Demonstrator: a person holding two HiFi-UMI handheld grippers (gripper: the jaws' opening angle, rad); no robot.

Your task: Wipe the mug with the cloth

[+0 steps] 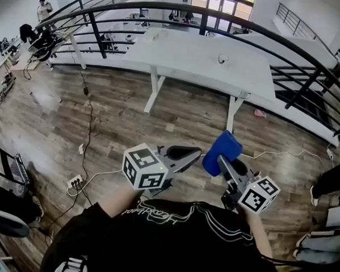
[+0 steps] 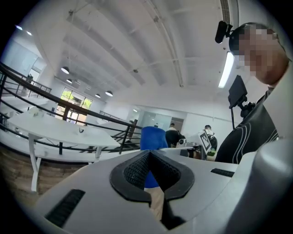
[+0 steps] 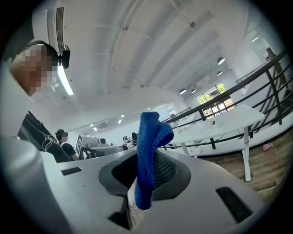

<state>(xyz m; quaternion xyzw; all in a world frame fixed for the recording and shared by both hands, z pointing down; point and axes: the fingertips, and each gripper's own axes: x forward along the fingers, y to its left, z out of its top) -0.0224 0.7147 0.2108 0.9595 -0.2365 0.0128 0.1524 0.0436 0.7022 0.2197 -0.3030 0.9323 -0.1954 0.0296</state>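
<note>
A blue cloth (image 1: 223, 151) is pinched in my right gripper (image 1: 228, 167), folded and sticking up past the jaws. In the right gripper view the cloth (image 3: 151, 146) hangs between the black pads of the right gripper (image 3: 146, 171), which is shut on it. My left gripper (image 1: 193, 154) is held beside it at waist height, its jaws shut with nothing between them. In the left gripper view the pads of the left gripper (image 2: 149, 157) meet, and the cloth (image 2: 153, 137) shows just beyond them. No mug can be made out in any view.
A black curved railing (image 1: 164, 24) runs ahead of me, with a long white table (image 1: 185, 62) behind it bearing a small object (image 1: 222, 58) too small to identify. Cables and a power strip (image 1: 75, 183) lie on the wood floor at the left.
</note>
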